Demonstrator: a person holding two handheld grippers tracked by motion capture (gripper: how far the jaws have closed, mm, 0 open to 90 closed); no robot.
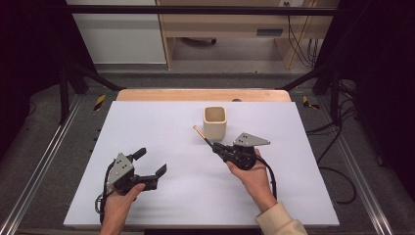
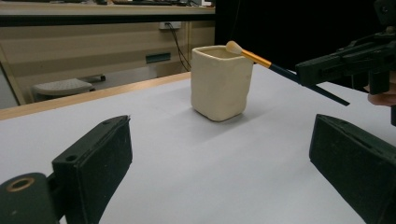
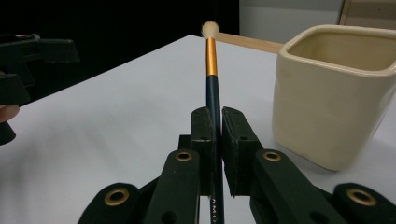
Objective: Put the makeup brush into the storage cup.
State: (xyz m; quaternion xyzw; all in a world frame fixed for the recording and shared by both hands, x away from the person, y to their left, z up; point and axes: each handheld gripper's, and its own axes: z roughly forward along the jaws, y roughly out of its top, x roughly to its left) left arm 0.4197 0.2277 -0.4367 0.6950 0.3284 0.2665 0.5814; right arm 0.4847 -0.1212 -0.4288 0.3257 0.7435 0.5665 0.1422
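Note:
A cream square cup [image 1: 215,122] [image 2: 219,81] [image 3: 334,88] stands upright near the middle of the white table top [image 1: 161,122]. My right gripper [image 1: 217,147] [image 3: 215,126] is shut on a make-up brush [image 1: 201,135] [image 3: 211,65] with a dark handle, an orange ferrule and a pale tuft. It holds the brush above the table just left of the cup, tuft pointing away from the hand. From the left gripper view the brush [image 2: 261,59] crosses in front of the cup's rim. My left gripper [image 1: 150,162] [image 2: 219,158] stands open at the front left, nothing between its jaws.
A wooden strip [image 1: 203,94] runs along the table's far edge. Beyond it stand a wooden desk frame [image 1: 230,29] and trailing cables [image 1: 301,46]. Metal rails [image 1: 44,161] flank the table on both sides.

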